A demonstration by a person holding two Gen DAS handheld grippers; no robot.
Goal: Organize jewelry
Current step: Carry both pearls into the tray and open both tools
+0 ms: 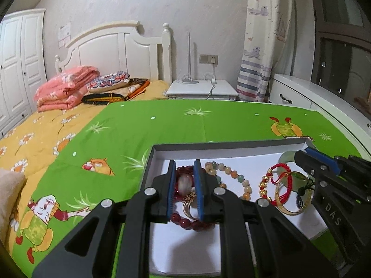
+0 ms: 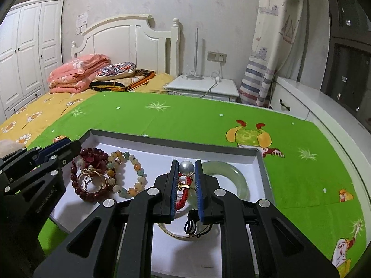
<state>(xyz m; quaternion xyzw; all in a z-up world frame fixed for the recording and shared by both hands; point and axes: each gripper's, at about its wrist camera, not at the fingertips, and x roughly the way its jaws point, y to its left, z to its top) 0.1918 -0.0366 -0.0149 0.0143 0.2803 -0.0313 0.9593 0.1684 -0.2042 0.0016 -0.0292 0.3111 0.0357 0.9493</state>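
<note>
A grey tray (image 1: 153, 157) (image 2: 162, 140) with a white floor lies on the green cloth and holds the jewelry. My left gripper (image 1: 184, 165) (image 2: 69, 145) is shut on a pale pink bead (image 1: 185, 182) over the dark red bead bracelet (image 1: 185, 221) (image 2: 92, 195) and gold rings (image 2: 92, 180). My right gripper (image 2: 185, 165) (image 1: 301, 154) is shut on a grey pearl (image 2: 186, 167), above a red cord bracelet (image 2: 183, 199) (image 1: 280, 169). A pastel bead bracelet (image 1: 234, 173) (image 2: 136, 164), jade bangle (image 2: 231, 173), gold bangle (image 1: 287, 210) and black-corded pendant (image 1: 299, 178) also lie in the tray.
The green cartoon cloth (image 2: 208, 120) covers a table beside a bed with a yellow cover (image 1: 46, 127) and folded pink bedding (image 1: 67, 88). A white nightstand (image 1: 201, 90) stands behind. White drawers (image 2: 292, 102) run along the right edge.
</note>
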